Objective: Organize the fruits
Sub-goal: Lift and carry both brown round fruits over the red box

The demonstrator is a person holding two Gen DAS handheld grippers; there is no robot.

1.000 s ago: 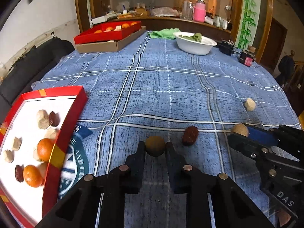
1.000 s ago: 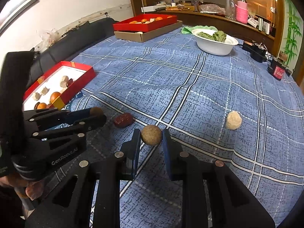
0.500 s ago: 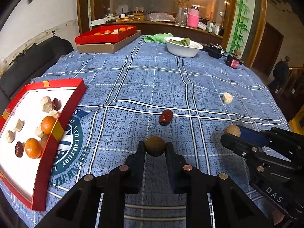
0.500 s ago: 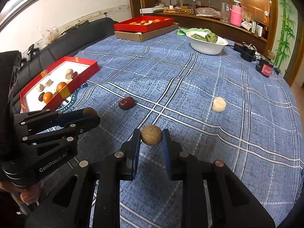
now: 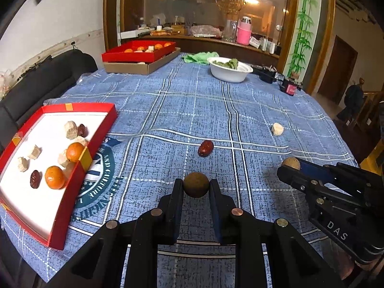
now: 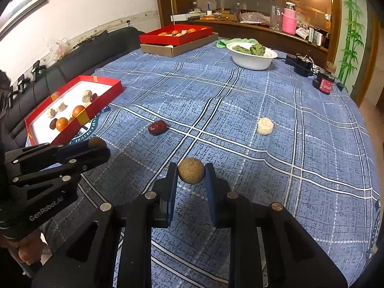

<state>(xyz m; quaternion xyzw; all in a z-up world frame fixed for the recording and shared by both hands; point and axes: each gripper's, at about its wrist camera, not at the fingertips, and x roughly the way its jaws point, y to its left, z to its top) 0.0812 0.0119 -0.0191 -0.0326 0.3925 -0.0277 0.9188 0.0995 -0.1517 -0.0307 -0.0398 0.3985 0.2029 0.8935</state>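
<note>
Lifting both tools since a second ago, you now see more of the blue checked tablecloth, and the red date that lay just past your left fingertips sits further ahead of them. Your left gripper is clenched on a dark brown round fruit, held clear above the cloth. Your right gripper grips a paler brown round fruit the same way. Taking the red date as your mark: the near red tray lies to its left, holding oranges, dates and pale chunks; a pale lump rests well to its right on the cloth. Far beyond the date stand a white bowl of greens, a green cloth and a second red tray on a cardboard box. A dark sofa runs along the table's left edge.
</note>
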